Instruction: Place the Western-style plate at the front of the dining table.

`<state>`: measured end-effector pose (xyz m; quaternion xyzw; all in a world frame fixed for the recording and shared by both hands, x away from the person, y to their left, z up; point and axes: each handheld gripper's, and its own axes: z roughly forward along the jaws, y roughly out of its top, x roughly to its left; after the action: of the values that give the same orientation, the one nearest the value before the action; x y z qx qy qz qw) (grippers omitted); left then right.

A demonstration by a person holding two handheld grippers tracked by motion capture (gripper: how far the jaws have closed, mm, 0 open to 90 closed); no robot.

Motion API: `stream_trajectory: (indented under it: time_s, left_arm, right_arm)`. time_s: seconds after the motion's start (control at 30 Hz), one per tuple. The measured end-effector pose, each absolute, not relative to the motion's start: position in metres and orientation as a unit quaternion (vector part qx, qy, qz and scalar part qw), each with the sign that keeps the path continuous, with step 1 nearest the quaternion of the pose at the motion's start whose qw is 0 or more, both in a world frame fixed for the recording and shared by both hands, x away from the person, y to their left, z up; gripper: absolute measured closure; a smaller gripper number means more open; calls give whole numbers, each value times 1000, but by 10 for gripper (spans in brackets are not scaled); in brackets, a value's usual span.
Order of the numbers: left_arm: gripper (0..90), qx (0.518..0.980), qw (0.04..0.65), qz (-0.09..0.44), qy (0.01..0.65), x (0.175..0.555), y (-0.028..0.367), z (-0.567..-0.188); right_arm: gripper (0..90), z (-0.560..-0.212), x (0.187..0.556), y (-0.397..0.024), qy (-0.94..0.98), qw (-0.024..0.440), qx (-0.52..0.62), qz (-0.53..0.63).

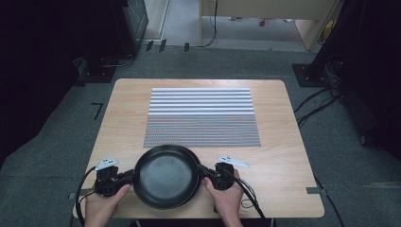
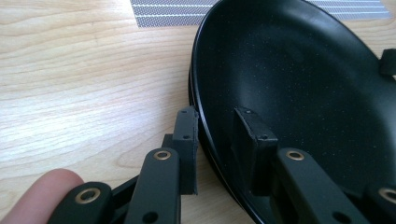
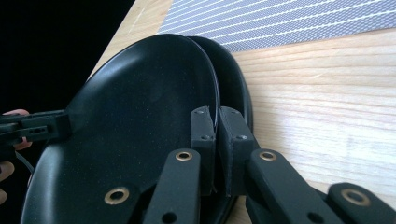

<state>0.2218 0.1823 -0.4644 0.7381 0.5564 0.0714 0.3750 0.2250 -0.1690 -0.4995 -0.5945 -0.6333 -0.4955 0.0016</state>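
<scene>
At the near edge of the table (image 1: pixel 283 142), two stacked black plates (image 1: pixel 165 176) sit between both hands. Left gripper (image 2: pixel 218 140) clamps the top plate's rim; right gripper (image 3: pixel 217 140) is closed tight on its opposite rim. Grasp made; lifting, perhaps toward the striped mat (image 1: pixel 201 116), apparently remains.

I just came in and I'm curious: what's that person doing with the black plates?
A person holds a gripper in each hand at a wooden table. Two black plates are stacked near the front edge. The left gripper and the right gripper each pinch the rim of the top plate from opposite sides, one jaw inside and one outside. The bottom plate peeks out beneath it. A striped mat lies further back.
</scene>
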Motion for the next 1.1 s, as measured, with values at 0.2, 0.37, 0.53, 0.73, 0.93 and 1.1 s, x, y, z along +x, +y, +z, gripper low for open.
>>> stream_trajectory:
  time_s: [0.2,0.37,0.53,0.73,0.93,1.1]
  left_arm:
    - [720,733,380,67,559,221,190,-462]
    - [714,741,374,69,554,221,189,-462]
    - [709,742,378,54,551,221,192,-463]
    - [698,738,389,22,551,223,193,-468]
    - [724,728,395,19,559,221,191,-467]
    - [730,725,400,16,560,221,185,-465]
  right_arm:
    - [848,-502,227,-160,-636,8,-591,-497]
    - [814,-508,229,-155,-636,11,-590,-498]
    - [823,-515,234,-154,-605,49,-610,-509]
    - [860,-520,241,-162,-562,103,-634,-522]
    - [863,-520,243,-166,-545,120,-642,-526]
    - [858,-517,245,-172,-544,120,-638,-533]
